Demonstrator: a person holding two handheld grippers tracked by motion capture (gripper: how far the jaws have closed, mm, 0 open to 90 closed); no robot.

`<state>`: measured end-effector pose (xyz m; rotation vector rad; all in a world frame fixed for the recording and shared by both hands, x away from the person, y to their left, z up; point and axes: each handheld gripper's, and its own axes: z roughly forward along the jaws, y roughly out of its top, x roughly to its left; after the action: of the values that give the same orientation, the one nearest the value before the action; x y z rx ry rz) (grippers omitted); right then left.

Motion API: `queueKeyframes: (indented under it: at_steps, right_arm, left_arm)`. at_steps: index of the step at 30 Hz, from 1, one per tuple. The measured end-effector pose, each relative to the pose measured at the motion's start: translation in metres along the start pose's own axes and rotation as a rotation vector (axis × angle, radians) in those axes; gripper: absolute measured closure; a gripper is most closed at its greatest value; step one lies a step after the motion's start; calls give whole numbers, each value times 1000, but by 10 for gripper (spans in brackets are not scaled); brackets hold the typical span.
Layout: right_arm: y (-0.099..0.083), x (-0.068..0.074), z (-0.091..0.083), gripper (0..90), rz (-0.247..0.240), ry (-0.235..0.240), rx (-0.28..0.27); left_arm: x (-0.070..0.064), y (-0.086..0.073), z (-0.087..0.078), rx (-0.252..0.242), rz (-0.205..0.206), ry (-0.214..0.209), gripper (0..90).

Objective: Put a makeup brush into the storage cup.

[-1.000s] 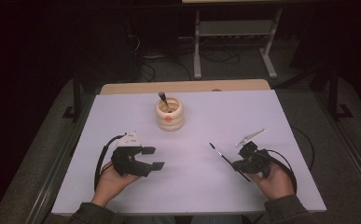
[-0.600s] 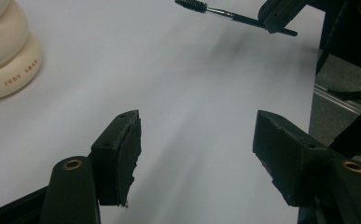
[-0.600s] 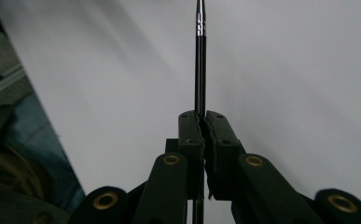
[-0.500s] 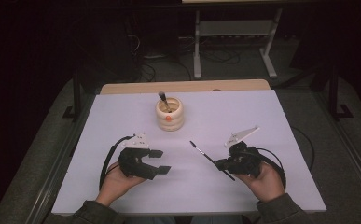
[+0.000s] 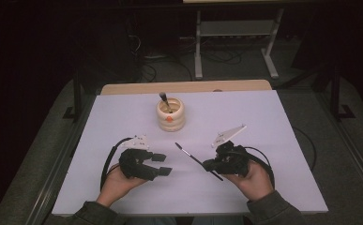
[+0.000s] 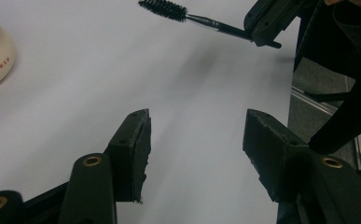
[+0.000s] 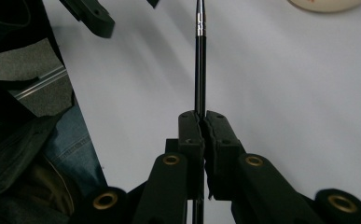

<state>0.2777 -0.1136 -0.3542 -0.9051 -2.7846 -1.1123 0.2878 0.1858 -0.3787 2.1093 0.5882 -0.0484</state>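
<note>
The right gripper [image 5: 213, 165] is sitting at about five o'clock on the white table [image 5: 273, 140] in the high view, and its jaws are pressing together on the thin black handle of a spoolie brush [image 5: 193, 159]. In the right gripper view the two jaws are meeting around that handle, which is running straight up toward twelve o'clock from between them. In the high view the brush is pointing from the gripper toward ten o'clock, its bristled tip lying near the middle of the table, just apart from the surface or on it; I cannot tell which. The left gripper [image 5: 161, 164] is resting at about seven o'clock on the table, its jaws standing well apart with nothing between them, and in the left gripper view bare table is showing in the gap, while the brush's bristle head is showing at one o'clock with the other gripper clamping its handle. A cream ribbed holder [image 5: 170, 115] is standing upright at twelve o'clock from both grippers, well apart from them, and a dark-tipped brush [image 5: 164, 99] is leaning inside it.
</note>
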Motion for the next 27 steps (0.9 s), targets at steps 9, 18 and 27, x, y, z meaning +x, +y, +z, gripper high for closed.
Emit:
queueKeyframes:
  at_steps: [9,18,27]
  right_arm:
    - [20,14,9,851,-57,32,-31]
    - [26,22,23,851,-90,43,-48]
    - [26,26,33,852,-108,57,-80]
  left_arm:
    - [-1,1,1,-16,-20,-62,482]
    - [1,3,2,-41,-54,-114,592]
    - [4,3,1,-48,-66,-128,637]
